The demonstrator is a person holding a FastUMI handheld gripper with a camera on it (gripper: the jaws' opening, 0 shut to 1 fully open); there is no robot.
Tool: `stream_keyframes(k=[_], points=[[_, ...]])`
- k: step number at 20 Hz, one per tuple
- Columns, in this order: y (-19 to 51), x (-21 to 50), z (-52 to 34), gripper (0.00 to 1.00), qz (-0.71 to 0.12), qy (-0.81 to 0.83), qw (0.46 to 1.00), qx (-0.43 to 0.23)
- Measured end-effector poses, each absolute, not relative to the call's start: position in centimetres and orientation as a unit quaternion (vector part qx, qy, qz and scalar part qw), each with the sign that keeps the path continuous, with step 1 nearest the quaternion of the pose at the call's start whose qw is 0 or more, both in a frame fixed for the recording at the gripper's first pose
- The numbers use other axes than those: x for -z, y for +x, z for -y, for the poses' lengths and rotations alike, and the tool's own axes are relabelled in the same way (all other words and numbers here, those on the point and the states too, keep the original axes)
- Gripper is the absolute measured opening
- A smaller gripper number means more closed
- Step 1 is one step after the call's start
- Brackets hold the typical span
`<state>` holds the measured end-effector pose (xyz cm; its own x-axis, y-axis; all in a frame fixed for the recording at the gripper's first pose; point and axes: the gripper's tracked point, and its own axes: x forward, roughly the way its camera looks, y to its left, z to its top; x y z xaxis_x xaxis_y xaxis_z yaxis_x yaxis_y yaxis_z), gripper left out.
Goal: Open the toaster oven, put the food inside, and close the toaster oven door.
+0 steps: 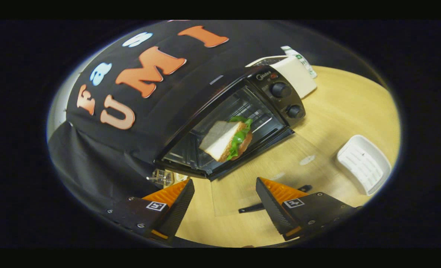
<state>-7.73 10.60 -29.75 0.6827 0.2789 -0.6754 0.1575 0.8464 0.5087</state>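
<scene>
Toaster oven point(239, 111): glossy black casing, glass door. Under it, table point(339, 111) of pale smooth wood-look laminate. Right of oven, white ribbed plastic tray point(363, 163). Gripper point(224, 203) fingers apart, ridged pads.

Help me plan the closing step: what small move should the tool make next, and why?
Probably dip the open, empty tool toward the front edge of the lowered glass door to lift it. The sandwich already sits inside the toaster oven, and the door lies flat on the table between the fingers.
</scene>
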Motion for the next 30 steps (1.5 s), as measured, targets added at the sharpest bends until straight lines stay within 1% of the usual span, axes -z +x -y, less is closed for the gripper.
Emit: stream_keyframes(k=[3, 6, 13, 16, 21, 26, 30], points=[[-10.3, 29.4, -9.6, 0.98, -0.404, 0.189, 0.894, -0.045], [-12.7, 30.7, -9.2, 0.98, -0.422, 0.099, 0.900, -0.051], [-15.8, 36.4, -9.1, 0.99, -0.478, -0.038, 0.875, -0.063], [-15.9, 38.3, -8.8, 0.99, -0.497, -0.057, 0.863, -0.068], [-14.5, 39.8, -7.6, 1.00, -0.509, -0.062, 0.857, -0.049], [-13.5, 38.8, -7.0, 0.99, -0.506, -0.031, 0.861, -0.041], [-12.6, 36.5, -6.9, 0.99, -0.490, -0.004, 0.871, -0.034]])
